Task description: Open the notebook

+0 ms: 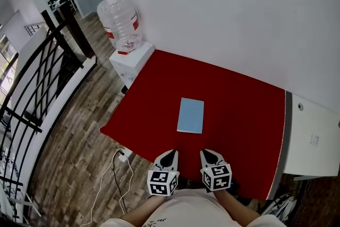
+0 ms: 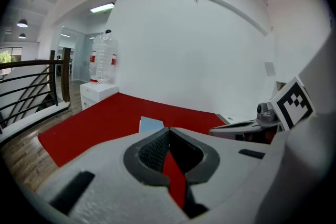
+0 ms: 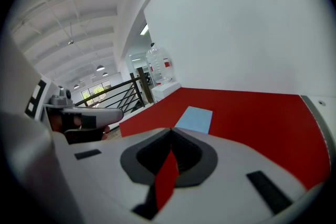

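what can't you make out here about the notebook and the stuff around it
- Light blue closed notebook: spine side, head view, plain cover too small.
- Its near edge, left gripper view: hidden behind the left gripper.
- Clear plastic water jug: red label print too small in every view.
- Red cloth, head view: hides the table surface beneath.

Red cloth-covered worktop (image 1: pixel 239 114), far edge against a plain white wall (image 1: pixel 223 8). At its far left corner stands a low white dispenser stand (image 1: pixel 129 62). On it is a large clear plastic water bottle (image 1: pixel 121 18) with a red label and dark top. Left side: black metal railing (image 1: pixel 32 87) over wood-plank floor (image 1: pixel 74 135). A thin white cable (image 1: pixel 109 178) loops on the floor by the worktop's near left corner. A white cabinet (image 1: pixel 313 135) sits against the worktop's right end.
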A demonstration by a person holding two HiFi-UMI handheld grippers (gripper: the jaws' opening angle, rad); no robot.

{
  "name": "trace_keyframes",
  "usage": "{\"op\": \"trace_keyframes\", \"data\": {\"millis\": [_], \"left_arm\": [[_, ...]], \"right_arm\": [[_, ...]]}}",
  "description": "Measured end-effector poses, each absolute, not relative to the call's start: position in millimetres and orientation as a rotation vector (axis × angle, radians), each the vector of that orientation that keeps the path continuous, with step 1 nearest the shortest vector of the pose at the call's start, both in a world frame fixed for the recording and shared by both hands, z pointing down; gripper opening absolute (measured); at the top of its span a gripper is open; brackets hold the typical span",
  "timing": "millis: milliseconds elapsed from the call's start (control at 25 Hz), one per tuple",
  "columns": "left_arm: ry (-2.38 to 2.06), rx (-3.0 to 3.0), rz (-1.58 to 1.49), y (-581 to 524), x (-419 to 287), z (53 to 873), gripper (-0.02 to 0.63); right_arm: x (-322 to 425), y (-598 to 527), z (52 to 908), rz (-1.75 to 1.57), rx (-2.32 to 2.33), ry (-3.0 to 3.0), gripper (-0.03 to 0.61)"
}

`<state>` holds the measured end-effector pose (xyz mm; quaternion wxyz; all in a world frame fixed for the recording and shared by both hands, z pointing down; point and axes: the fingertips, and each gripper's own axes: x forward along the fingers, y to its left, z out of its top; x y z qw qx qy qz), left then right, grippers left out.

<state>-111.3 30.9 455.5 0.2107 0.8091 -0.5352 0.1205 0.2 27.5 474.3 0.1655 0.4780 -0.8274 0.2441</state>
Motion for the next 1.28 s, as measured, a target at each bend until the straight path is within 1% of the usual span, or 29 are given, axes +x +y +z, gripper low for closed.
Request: {"op": "trace_keyframes", "data": {"millis": [520,1280], "left_arm": [[-1.386,2.303,0.365,-14,-120,449,0.006],[-1.326,2.282,0.403,-36,-117,464,0.006]], "right_arm": [[-10,-1,467,0.702,1.451,-2.307,0.006],[-9,-26,475,0.722,1.465,-2.273,0.006]]}}
